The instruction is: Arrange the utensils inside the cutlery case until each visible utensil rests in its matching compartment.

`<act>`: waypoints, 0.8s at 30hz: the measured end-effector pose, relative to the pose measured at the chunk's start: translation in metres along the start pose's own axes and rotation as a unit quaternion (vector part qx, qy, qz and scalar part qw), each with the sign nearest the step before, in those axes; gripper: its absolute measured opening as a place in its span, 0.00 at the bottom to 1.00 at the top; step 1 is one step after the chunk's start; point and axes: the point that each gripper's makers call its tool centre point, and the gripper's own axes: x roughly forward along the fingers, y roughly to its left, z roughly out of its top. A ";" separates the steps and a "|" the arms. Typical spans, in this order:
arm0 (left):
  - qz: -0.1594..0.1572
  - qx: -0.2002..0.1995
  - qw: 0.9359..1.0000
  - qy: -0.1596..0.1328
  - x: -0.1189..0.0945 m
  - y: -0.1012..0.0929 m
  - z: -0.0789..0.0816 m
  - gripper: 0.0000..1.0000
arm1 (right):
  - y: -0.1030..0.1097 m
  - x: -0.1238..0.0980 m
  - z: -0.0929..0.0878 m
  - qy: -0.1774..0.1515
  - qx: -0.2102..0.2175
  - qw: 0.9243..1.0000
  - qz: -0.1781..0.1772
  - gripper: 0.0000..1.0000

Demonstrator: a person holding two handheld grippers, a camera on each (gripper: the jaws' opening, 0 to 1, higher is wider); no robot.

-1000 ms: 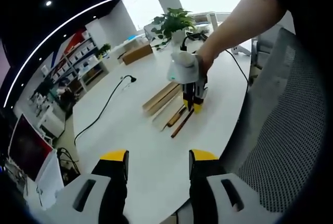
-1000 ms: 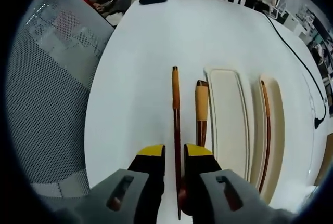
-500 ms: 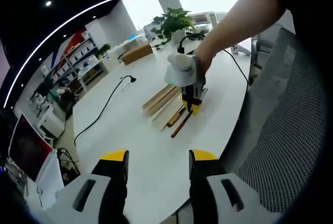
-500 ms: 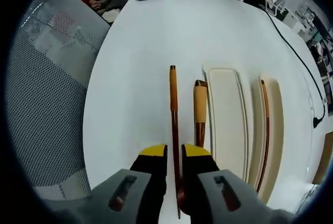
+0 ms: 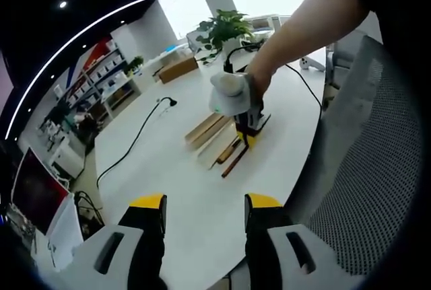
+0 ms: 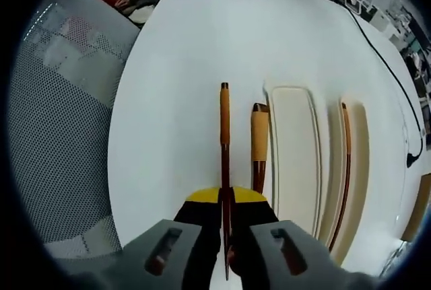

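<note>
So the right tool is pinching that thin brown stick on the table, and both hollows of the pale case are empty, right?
Not quite. The right tool does pinch the thin stick, but only the wide hollow of the case is empty. In the right gripper view, the narrow hollow already holds a slim utensil.

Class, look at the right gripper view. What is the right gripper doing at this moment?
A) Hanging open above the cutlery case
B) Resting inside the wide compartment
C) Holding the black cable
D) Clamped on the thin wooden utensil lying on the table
D: the right gripper has its jaws pressed together on the thin wooden utensil, which lies on the white table beside the cutlery case.
</note>
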 end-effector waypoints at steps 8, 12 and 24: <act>0.000 0.001 1.000 0.001 0.000 0.000 0.000 0.47 | 0.000 0.000 0.000 0.010 -0.001 1.000 0.005 0.00; 0.003 0.002 1.000 -0.001 -0.001 0.001 0.001 0.47 | 0.000 0.000 0.000 0.017 -0.002 1.000 0.006 0.00; 0.003 0.002 1.000 0.000 -0.001 0.001 0.001 0.47 | 0.001 0.000 -0.001 0.016 -0.008 1.000 0.006 0.00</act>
